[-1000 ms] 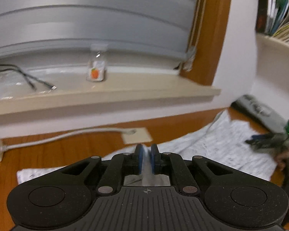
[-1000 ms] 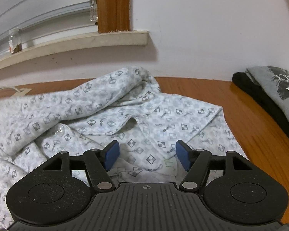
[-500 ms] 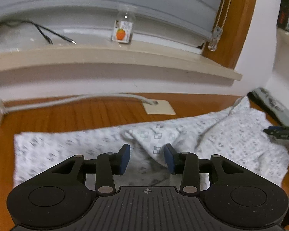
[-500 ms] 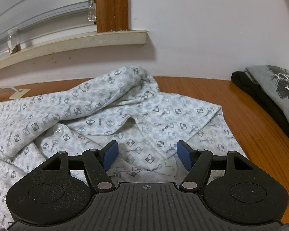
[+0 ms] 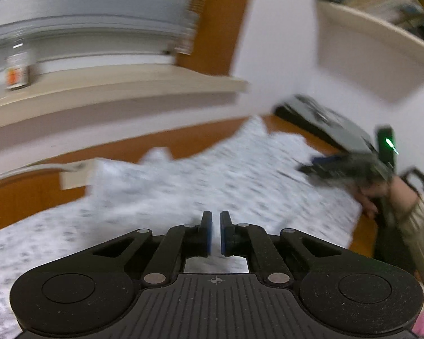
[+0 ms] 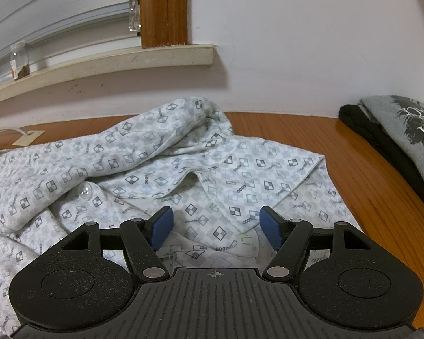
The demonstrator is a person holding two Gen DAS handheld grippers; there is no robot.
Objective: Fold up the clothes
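Since half a second ago the left gripper (image 5: 215, 231) has narrowed to a slim gap; whether it pinches the patterned shirt (image 6: 161, 163) beneath is unclear. The right gripper (image 6: 216, 227) hovers wide open, empty, over the shirt's collar on the wooden table (image 6: 367, 186).

Shirt (image 6: 161, 163) spread on counter (image 6: 353, 175); folded clothes stack (image 6: 395, 130) to its right; bottle (image 6: 19, 60) on windowsill (image 6: 113, 62) behind.

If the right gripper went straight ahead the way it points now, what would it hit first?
Most likely the patterned shirt: the open right gripper hangs low over its collar area, and the bunched fold rises just ahead. Depth is hard to judge.
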